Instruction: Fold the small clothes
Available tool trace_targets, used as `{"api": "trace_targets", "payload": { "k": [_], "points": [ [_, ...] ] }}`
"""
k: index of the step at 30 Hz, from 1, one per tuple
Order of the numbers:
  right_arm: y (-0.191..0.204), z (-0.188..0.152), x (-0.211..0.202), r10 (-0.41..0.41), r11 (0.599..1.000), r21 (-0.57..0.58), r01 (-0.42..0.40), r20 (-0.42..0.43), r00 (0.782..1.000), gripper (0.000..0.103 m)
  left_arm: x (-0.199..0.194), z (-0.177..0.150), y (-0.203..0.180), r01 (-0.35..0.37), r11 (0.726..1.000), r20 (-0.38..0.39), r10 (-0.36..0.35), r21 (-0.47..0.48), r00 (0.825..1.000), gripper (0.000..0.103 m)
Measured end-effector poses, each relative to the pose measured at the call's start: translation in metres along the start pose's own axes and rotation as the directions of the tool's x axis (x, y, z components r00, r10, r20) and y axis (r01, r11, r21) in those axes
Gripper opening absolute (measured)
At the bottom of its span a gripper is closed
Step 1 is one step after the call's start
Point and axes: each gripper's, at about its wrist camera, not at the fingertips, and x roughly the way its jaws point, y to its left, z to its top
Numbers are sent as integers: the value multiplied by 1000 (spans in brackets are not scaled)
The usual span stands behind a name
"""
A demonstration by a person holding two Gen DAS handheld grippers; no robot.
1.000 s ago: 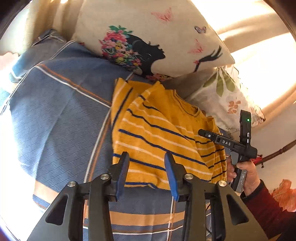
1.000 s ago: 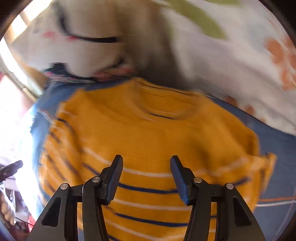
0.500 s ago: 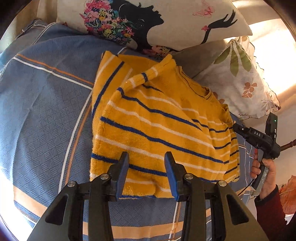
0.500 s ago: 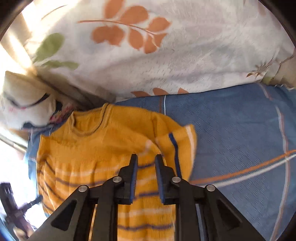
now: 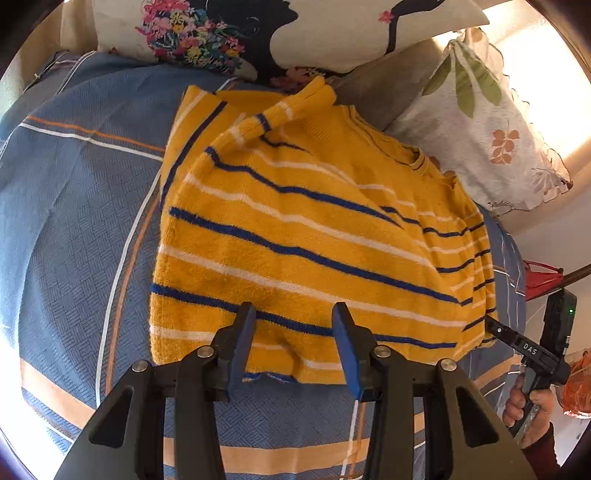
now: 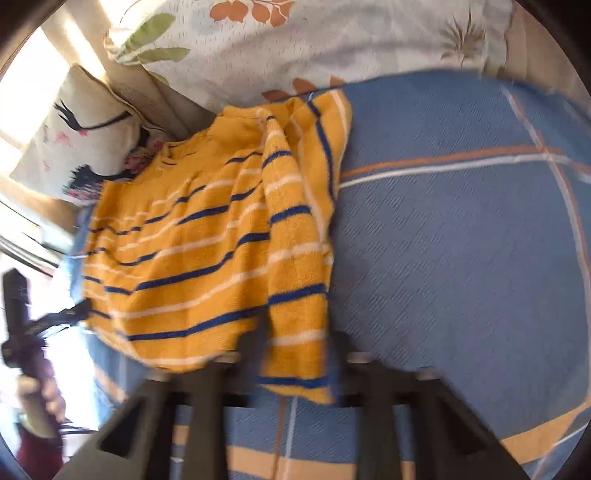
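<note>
A small yellow sweater (image 5: pixel 295 236) with blue and white stripes lies on a blue blanket (image 5: pixel 81 206). One sleeve is folded across its upper body. My left gripper (image 5: pixel 291 343) is open, its jaws just over the sweater's bottom hem, holding nothing. In the right wrist view the sweater (image 6: pixel 199 240) lies to the left, with a sleeve (image 6: pixel 299 295) draped down between the jaws of my right gripper (image 6: pixel 295 354), which stand wide apart. The frame is blurred. The right gripper also shows in the left wrist view (image 5: pixel 532 350) at the sweater's lower right corner.
A cream cushion (image 5: pixel 295 33) with a woman's silhouette and flowers and a white leaf-print cushion (image 5: pixel 491 133) lean behind the sweater. The blue blanket (image 6: pixel 461 240) with orange and white lines spreads to the right. A red object (image 5: pixel 541 277) stands beyond the edge.
My left gripper moved closer over the hem and stayed open. My right gripper, nearly shut half a second ago, has opened and swung down along the sweater's side; the sleeve now lies folded over the body.
</note>
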Motion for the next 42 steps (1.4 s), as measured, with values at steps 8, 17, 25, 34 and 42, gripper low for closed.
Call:
{"api": "trace_targets", "payload": {
  "k": [8, 17, 25, 34, 42],
  "points": [
    [-51, 7, -16, -146, 980, 137, 144, 5, 989, 5, 0, -3, 6, -49, 997, -8, 49, -53, 999, 41],
    [-3, 28, -62, -83, 997, 22, 81, 152, 985, 9, -46, -20, 0, -62, 998, 79, 64, -24, 995, 42],
    [108, 48, -2, 127, 980, -154, -122, 22, 992, 34, -43, -25, 31, -64, 987, 88, 78, -149, 993, 43],
    [254, 78, 84, 212, 905, -347, -244, -128, 969, 39, -33, -26, 63, -21, 976, 99, 43, -215, 994, 44],
    [330, 91, 183, 92, 900, -392, -188, -251, 964, 54, -14, -15, 71, 105, 971, 125, -80, -216, 989, 60]
  ]
}}
